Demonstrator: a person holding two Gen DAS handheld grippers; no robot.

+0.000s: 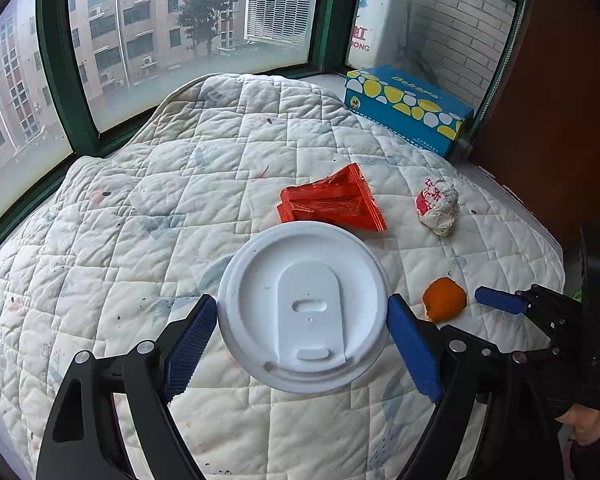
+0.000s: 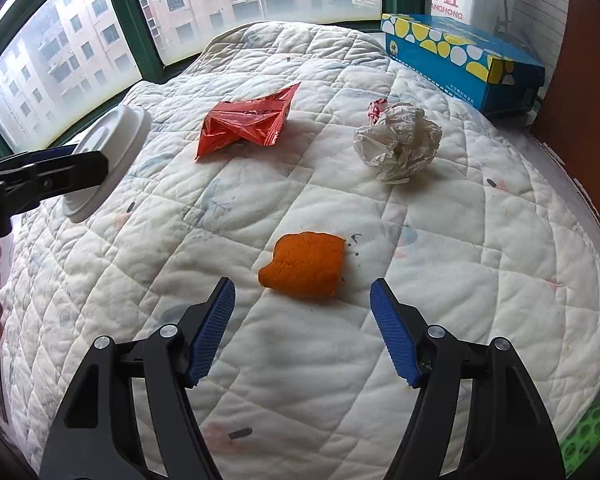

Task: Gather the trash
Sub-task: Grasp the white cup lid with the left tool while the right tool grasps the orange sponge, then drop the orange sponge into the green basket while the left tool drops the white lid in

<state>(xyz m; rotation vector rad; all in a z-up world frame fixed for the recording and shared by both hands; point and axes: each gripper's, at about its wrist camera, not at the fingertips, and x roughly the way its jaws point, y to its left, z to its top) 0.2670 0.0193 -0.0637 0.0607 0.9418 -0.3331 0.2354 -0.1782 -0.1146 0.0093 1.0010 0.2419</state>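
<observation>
- Red characters "长虹" above the Latin letters "ANGHONG" (image 2: 446,4) show on a white sign outside the window; the start of the word is cut off by the frame.
- The crumpled white paper ball (image 1: 438,206) carries red printed characters, too creased to read.
- A blue tissue box (image 1: 408,110) with yellow and white dots has pale lettering on top and small print on its side, both too small to read.
- The left gripper (image 1: 302,320) holds a white plastic cup lid (image 1: 304,306); its blue fingers (image 1: 192,344) press the rim on both sides, and in the right wrist view the lid hangs above the quilt.
- The right gripper (image 2: 302,328) is empty, its fingers (image 2: 214,328) moderately spread with nothing between them, just short of the orange peel (image 2: 304,264).
- The peel lies flat on the quilt; beyond it to the left lies a crumpled red foil wrapper (image 2: 246,124), to the right the paper ball, all well apart.
- A white quilted cover (image 2: 340,360) with faint pastel prints and dark specks lies in a bay of green-framed windows (image 1: 56,60).
- The tissue box sits at the far right corner beside a brown wall.
- Outside stand pinkish apartment blocks, a tree and a louvred white unit.
</observation>
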